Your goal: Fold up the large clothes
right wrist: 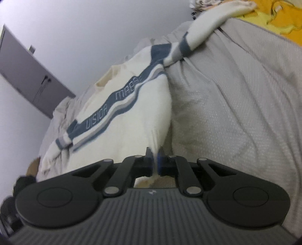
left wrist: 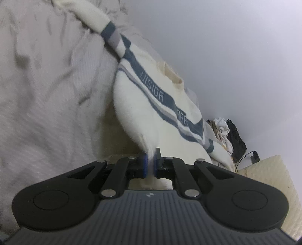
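Note:
A cream sweater (left wrist: 143, 105) with dark blue and grey bands and lettering lies spread on a grey bedsheet (left wrist: 47, 98). My left gripper (left wrist: 150, 160) is shut on the sweater's bottom hem at one corner, the cloth pinched between its blue pads. In the right wrist view the same sweater (right wrist: 132, 120) stretches away over the sheet (right wrist: 236, 105), and my right gripper (right wrist: 155, 158) is shut on the hem at the other corner. Each pinched corner is pulled up into a peak. Both sleeves trail outward across the sheet.
A heap of white and black clothes (left wrist: 228, 135) sits at the far edge of the bed. Yellow and orange fabric (right wrist: 273, 17) lies at the top right. A grey cabinet door (right wrist: 32, 75) stands against the pale wall.

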`<action>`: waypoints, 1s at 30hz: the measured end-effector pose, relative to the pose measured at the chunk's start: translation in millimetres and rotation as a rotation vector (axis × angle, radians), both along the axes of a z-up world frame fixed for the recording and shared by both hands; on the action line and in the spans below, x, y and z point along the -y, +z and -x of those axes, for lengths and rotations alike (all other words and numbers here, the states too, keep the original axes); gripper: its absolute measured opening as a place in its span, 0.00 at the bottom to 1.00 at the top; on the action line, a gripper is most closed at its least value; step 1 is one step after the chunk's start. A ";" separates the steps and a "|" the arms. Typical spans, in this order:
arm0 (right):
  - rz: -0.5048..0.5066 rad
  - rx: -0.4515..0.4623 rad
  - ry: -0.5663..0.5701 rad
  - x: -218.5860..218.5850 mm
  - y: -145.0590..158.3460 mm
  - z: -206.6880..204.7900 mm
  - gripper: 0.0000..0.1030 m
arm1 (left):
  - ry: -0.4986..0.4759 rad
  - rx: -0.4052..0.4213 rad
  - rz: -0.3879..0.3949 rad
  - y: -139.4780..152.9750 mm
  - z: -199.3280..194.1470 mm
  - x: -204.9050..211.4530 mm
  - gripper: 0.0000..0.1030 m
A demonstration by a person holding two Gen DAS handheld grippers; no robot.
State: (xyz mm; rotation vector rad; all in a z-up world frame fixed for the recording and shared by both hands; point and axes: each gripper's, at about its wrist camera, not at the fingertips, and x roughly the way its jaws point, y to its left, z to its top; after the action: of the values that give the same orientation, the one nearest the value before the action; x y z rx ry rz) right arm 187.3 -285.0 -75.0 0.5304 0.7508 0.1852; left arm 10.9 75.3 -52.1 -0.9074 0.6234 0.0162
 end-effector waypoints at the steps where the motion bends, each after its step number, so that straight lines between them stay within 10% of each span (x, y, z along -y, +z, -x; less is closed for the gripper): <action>1: 0.009 -0.008 0.010 -0.6 1.4 2.1 0.07 | -0.003 -0.015 -0.025 6.8 2.2 -0.4 0.07; 7: 0.109 -0.175 -0.019 -9.3 -17.2 -4.3 0.08 | -0.003 -0.204 -0.152 -3.4 -4.3 -1.3 0.08; 12: 0.099 -0.252 -0.083 3.5 -22.4 -17.2 0.10 | -0.023 -0.289 -0.095 -20.9 -15.4 -12.8 0.09; 14: 0.033 -0.243 -0.075 13.7 -14.9 -19.3 0.10 | -0.037 -0.293 -0.120 -15.5 -17.9 -12.4 0.25; 16: -0.007 -0.225 -0.067 21.7 -6.8 -22.7 0.11 | -0.034 -0.275 -0.157 -8.2 -19.3 -10.6 0.57; 19: -0.036 -0.175 -0.069 34.9 7.5 -38.0 0.24 | -0.038 -0.220 -0.209 7.8 -23.6 0.0 0.61; 22: -0.065 -0.100 -0.103 53.5 16.1 -56.7 0.64 | -0.046 -0.151 -0.256 26.8 -32.3 11.9 0.64; 30: -0.167 0.030 -0.210 106.9 4.3 -138.9 0.67 | -0.168 -0.025 -0.413 18.4 -96.3 73.2 0.66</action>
State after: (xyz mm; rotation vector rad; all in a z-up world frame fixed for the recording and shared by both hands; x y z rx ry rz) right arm 326.2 -391.9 -70.7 0.7589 0.6486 0.0609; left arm 107.1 2.1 -33.7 -0.4548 0.6865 0.0049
